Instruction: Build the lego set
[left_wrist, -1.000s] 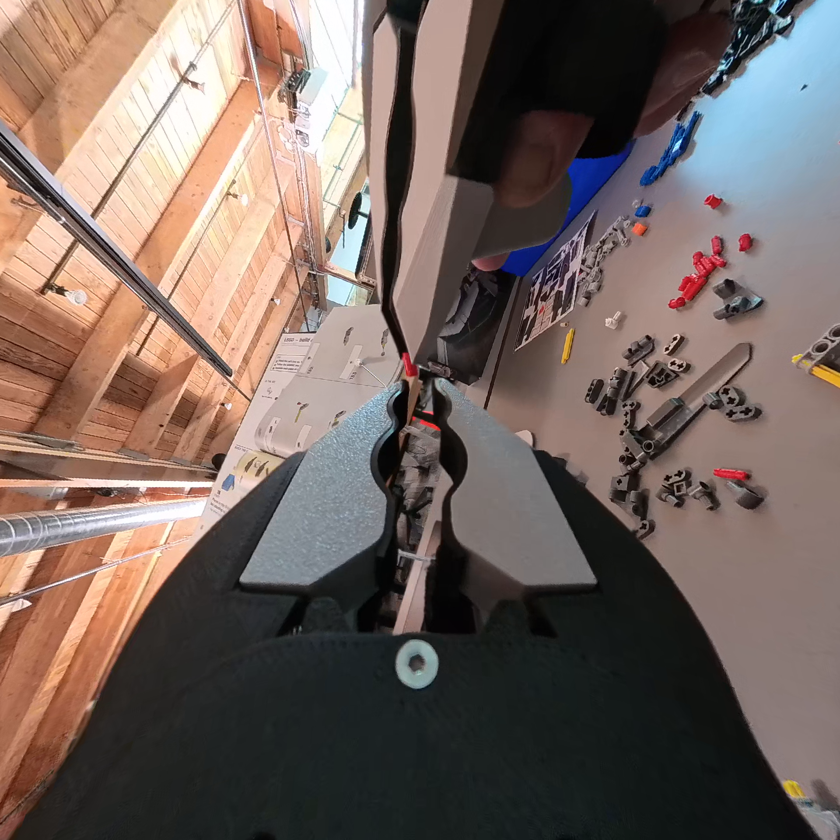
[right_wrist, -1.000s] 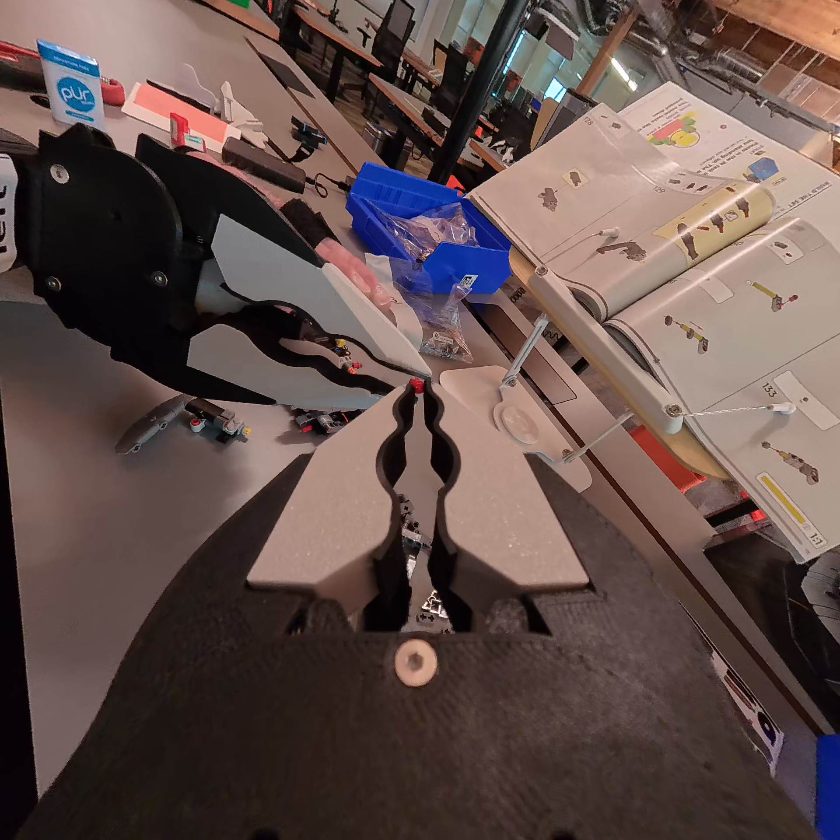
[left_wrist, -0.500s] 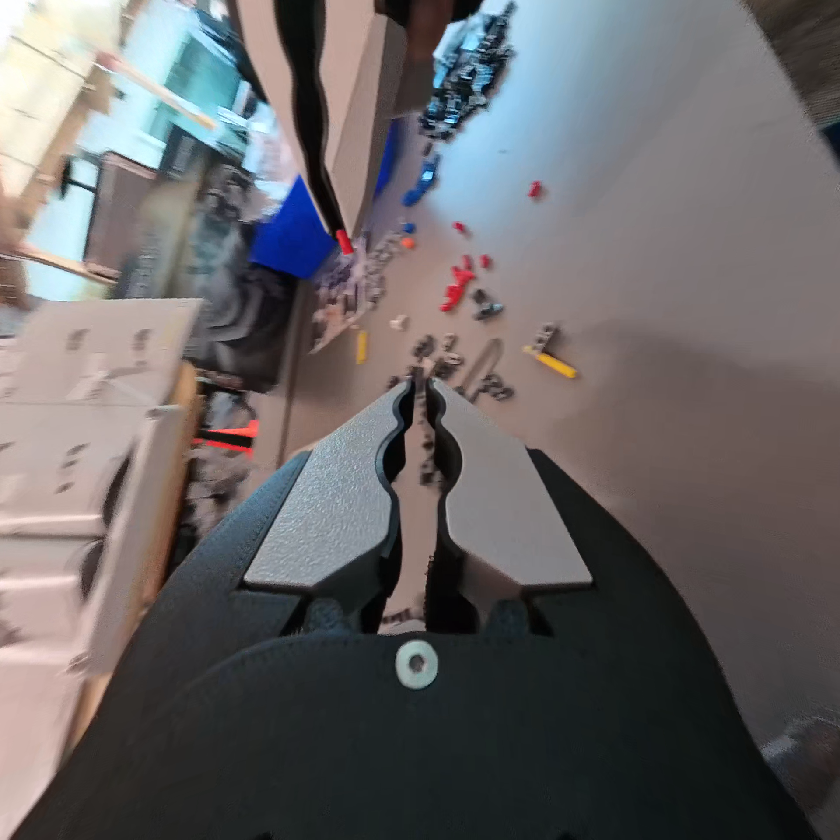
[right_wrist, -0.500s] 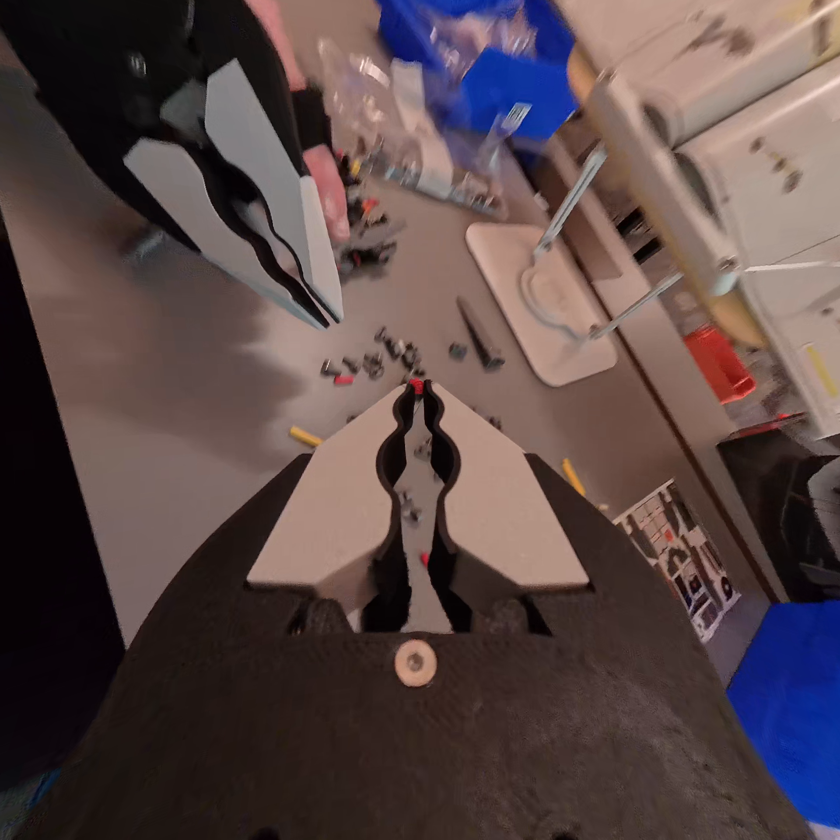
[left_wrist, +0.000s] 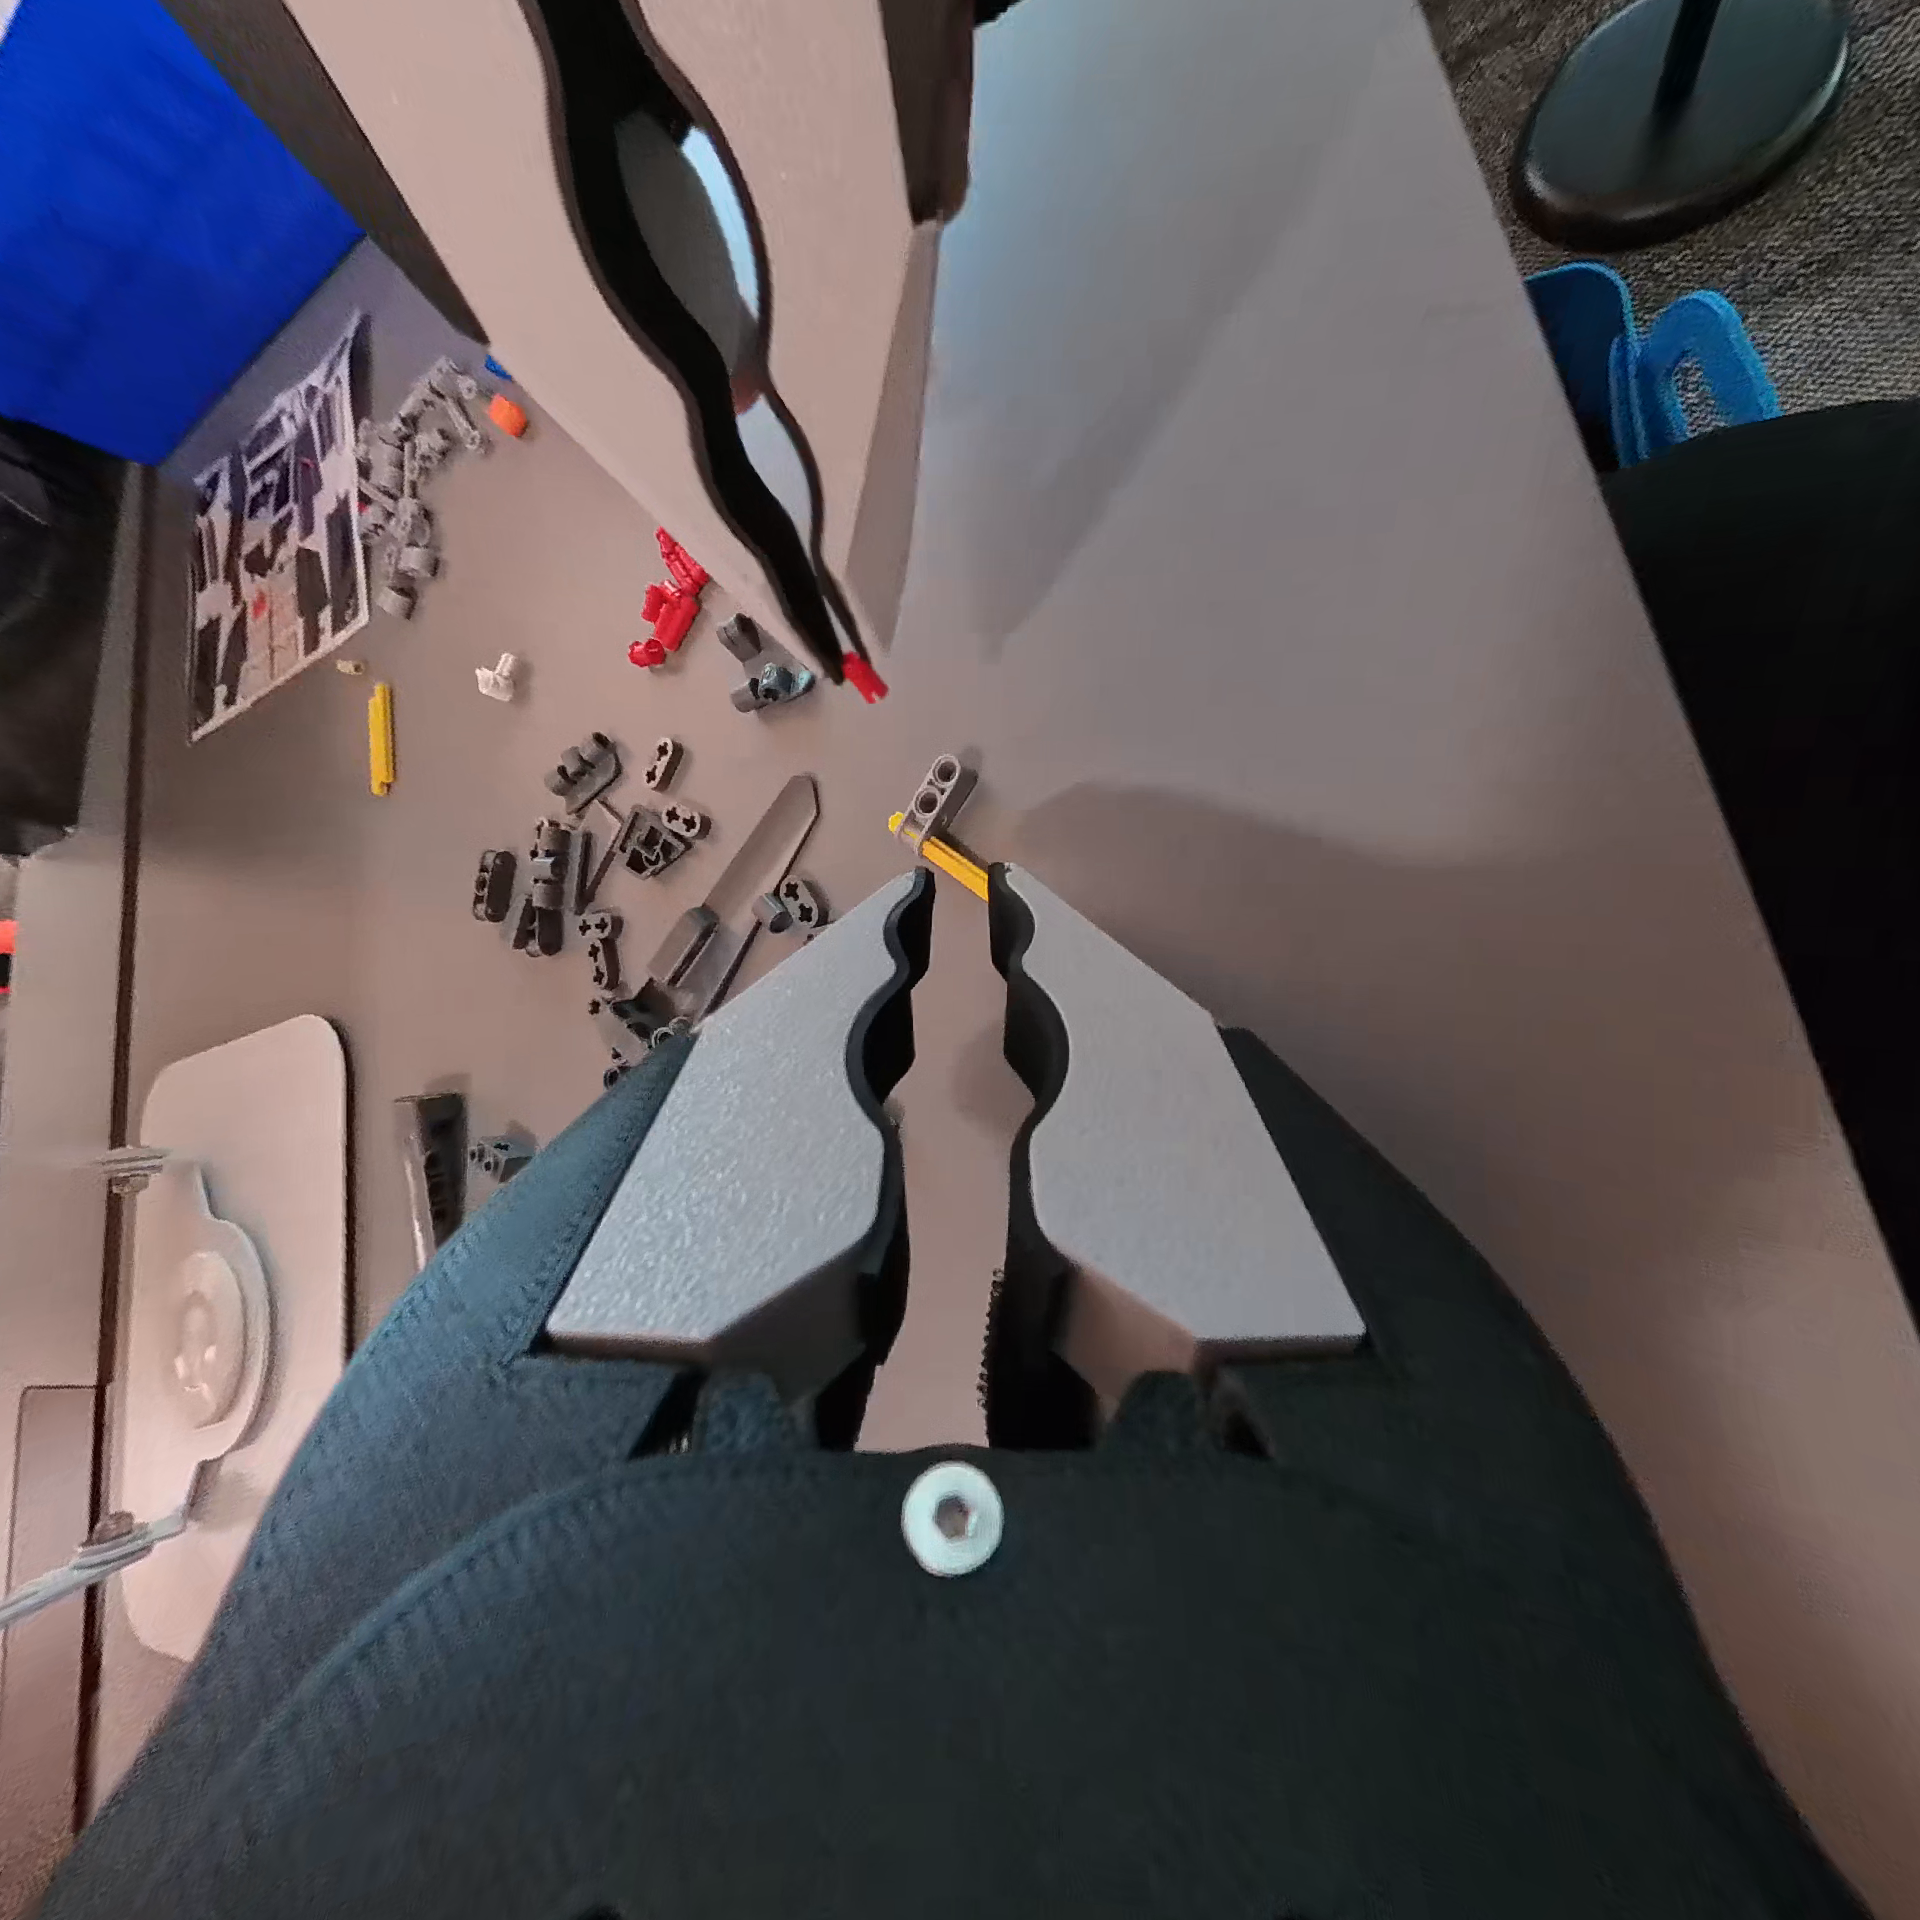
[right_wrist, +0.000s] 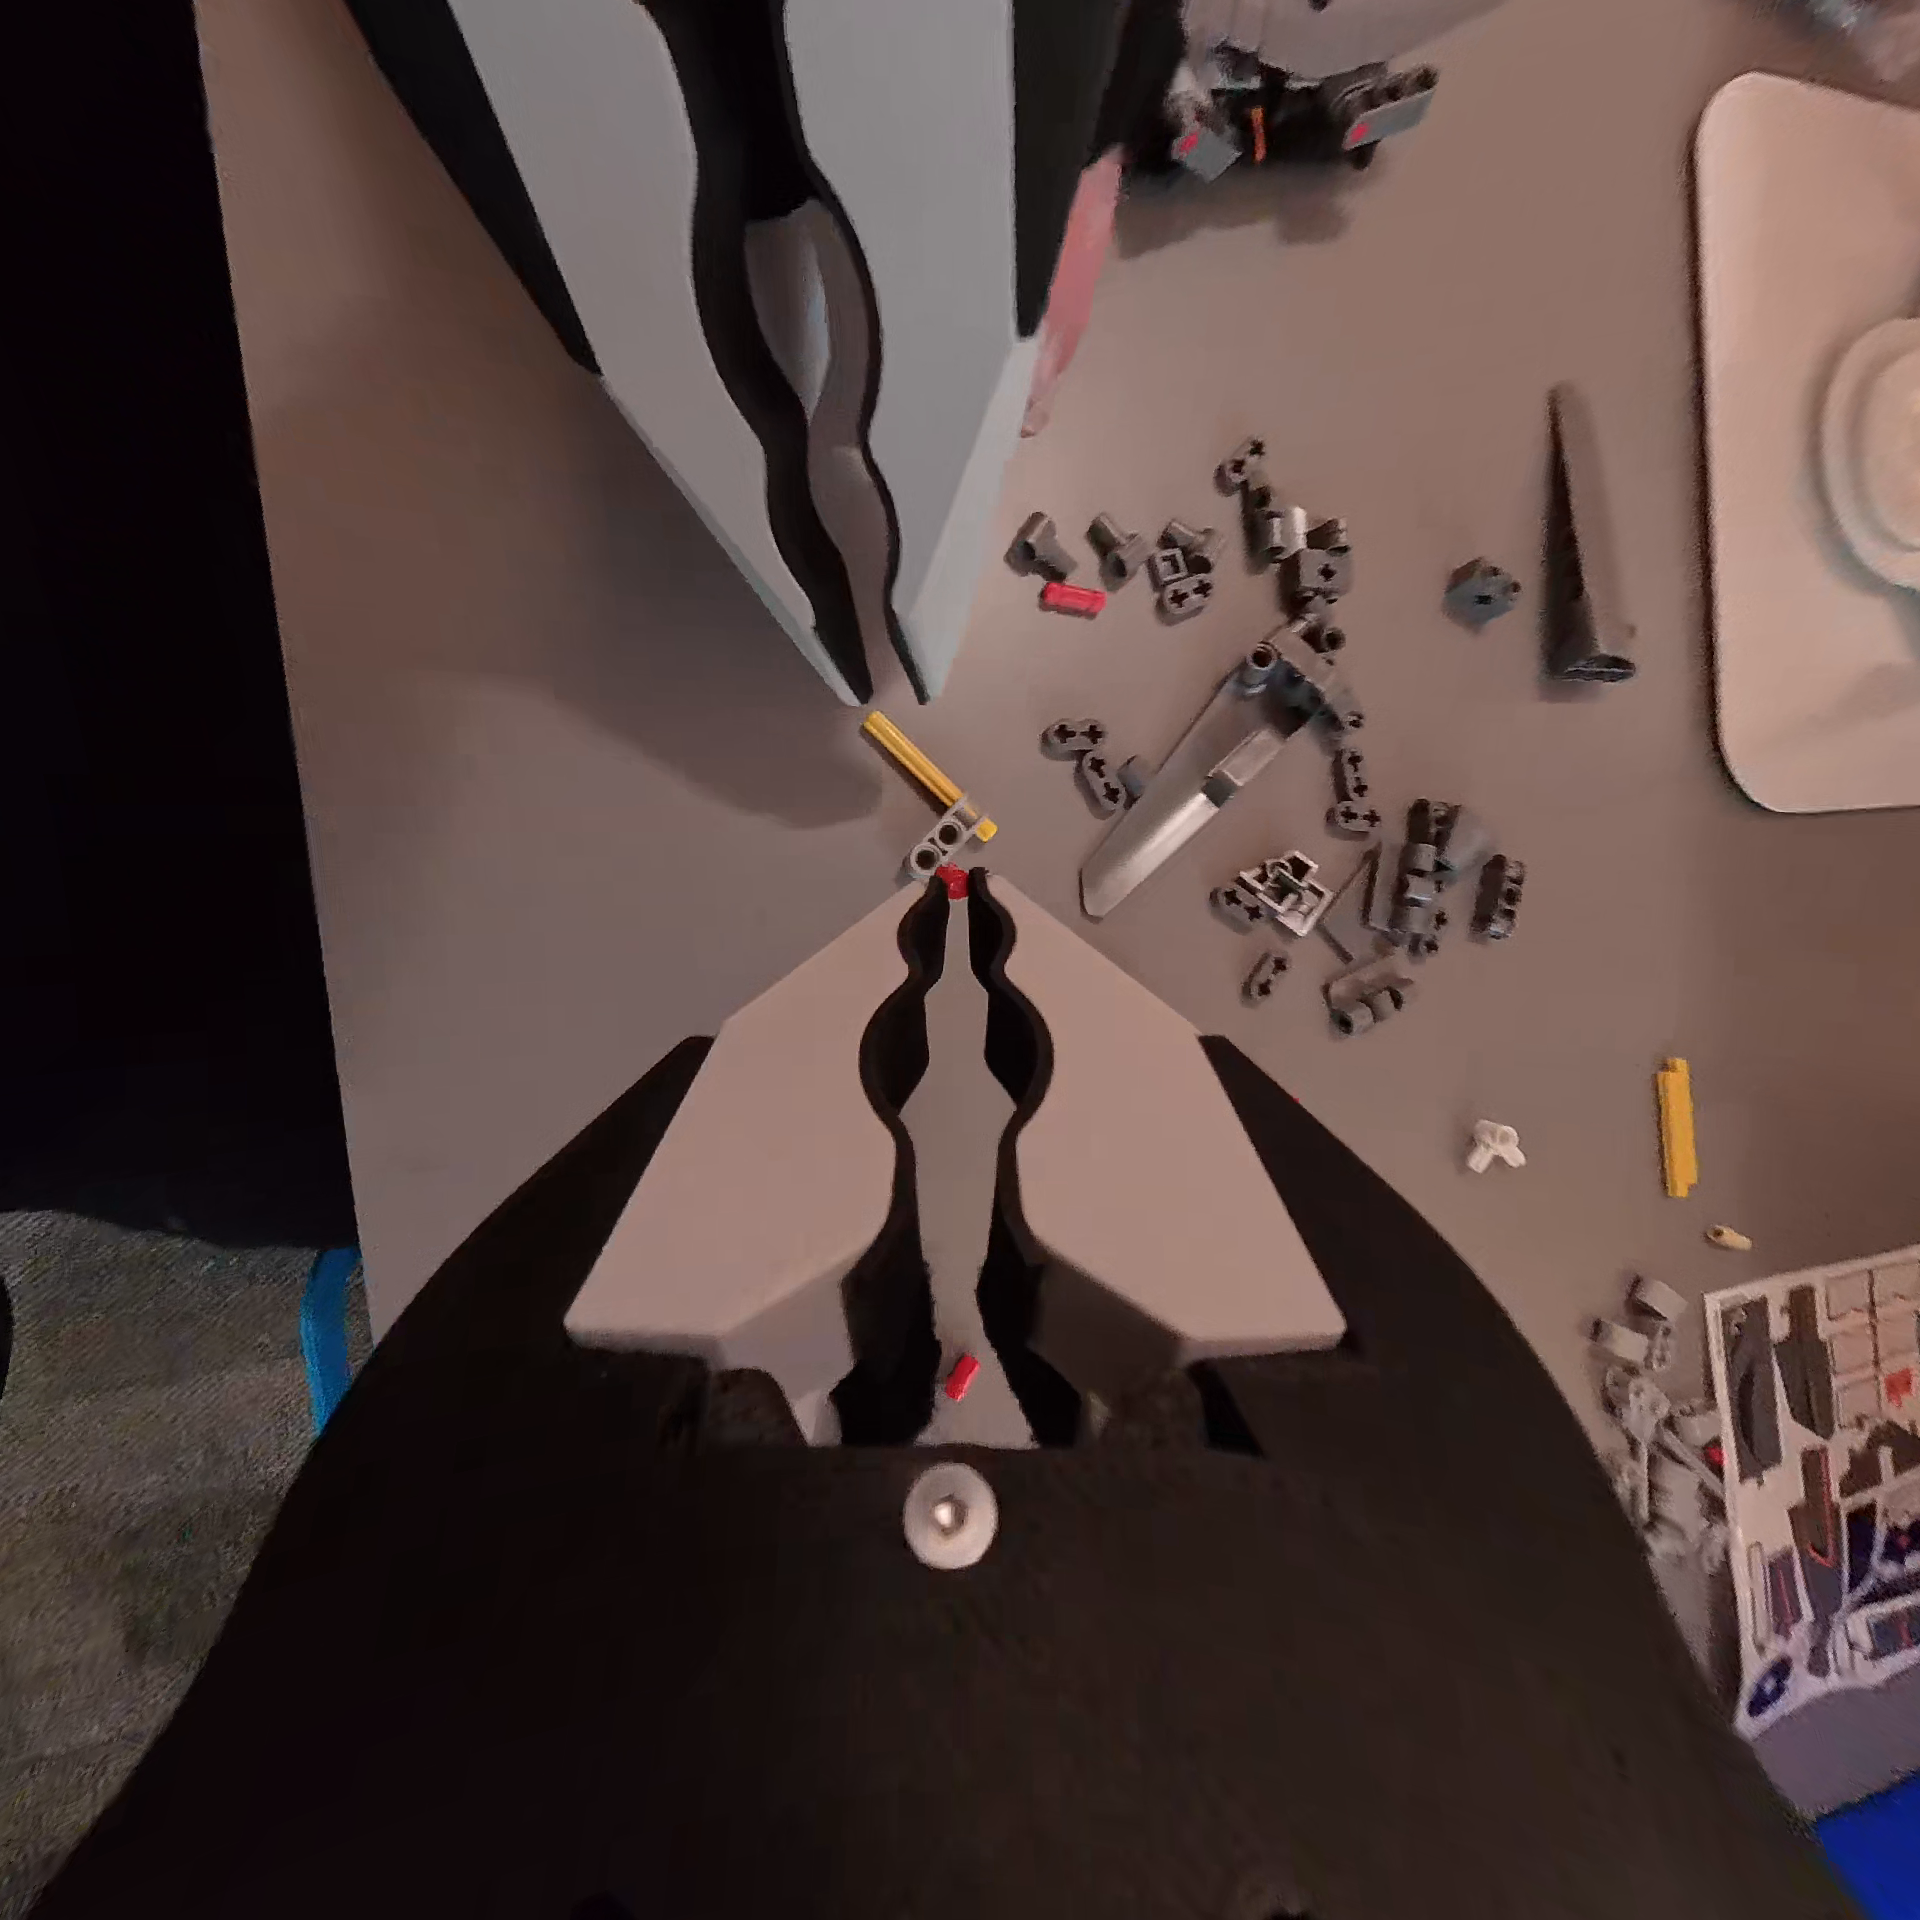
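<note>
Over the grey table (left_wrist: 1299, 520), the left gripper (left_wrist: 961, 883) now hangs with jaws parted, empty, above a yellow axle (left_wrist: 954, 860) (grey connector (left_wrist: 938, 795) attached); the right gripper (right_wrist: 958, 885), lowered beside it, pinches a red pin (right_wrist: 951, 881).

the surface (right_wrist: 582, 935) is plain grey-brown. on it lies a yellow rod (right_wrist: 914, 769) with a light grey two-hole piece (right_wrist: 940, 844) on one end. the right gripper (right_wrist: 958, 883), pale grey with black inner edges, pinches a red peg (right_wrist: 951, 881) just beside that piece. right of the rod lie dark grey pieces (right_wrist: 1299, 727), another yellow stick (right_wrist: 1674, 1127) and a small white piece (right_wrist: 1494, 1146).
</note>
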